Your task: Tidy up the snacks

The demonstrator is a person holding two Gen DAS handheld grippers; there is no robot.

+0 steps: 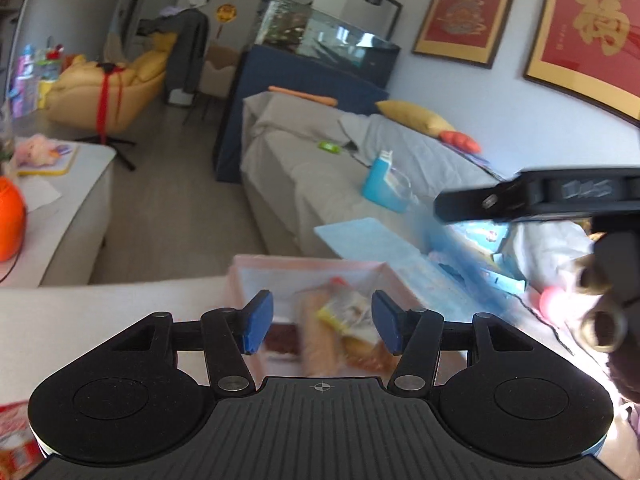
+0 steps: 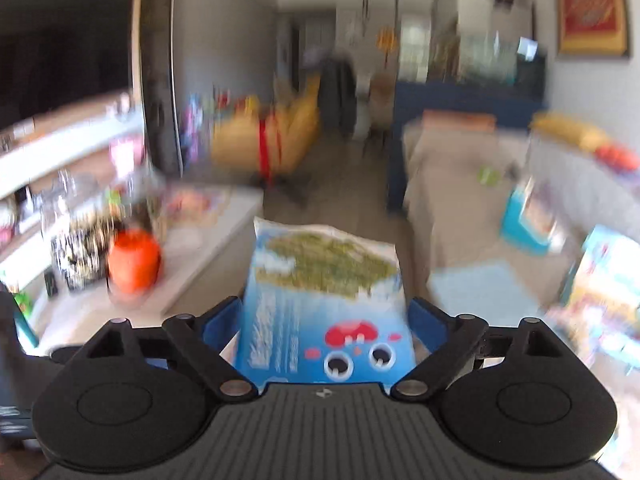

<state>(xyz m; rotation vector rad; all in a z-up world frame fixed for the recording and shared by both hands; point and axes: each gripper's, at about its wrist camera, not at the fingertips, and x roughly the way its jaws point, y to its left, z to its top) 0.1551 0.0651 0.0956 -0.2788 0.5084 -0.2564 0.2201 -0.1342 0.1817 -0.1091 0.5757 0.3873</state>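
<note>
This is a home living room. A grey covered sofa (image 1: 320, 152) with a yellow cushion (image 1: 416, 117) runs along the right wall, under framed red calligraphy (image 1: 592, 28). Farther back a fish tank (image 1: 320, 36) stands on a dark blue cabinet (image 1: 296, 96). On the far left is a yellow armchair (image 1: 108, 88), with a low white table (image 1: 76, 200) nearer.

Snacks (image 1: 340, 328) in box (image 1: 248, 272) blurred
</note>
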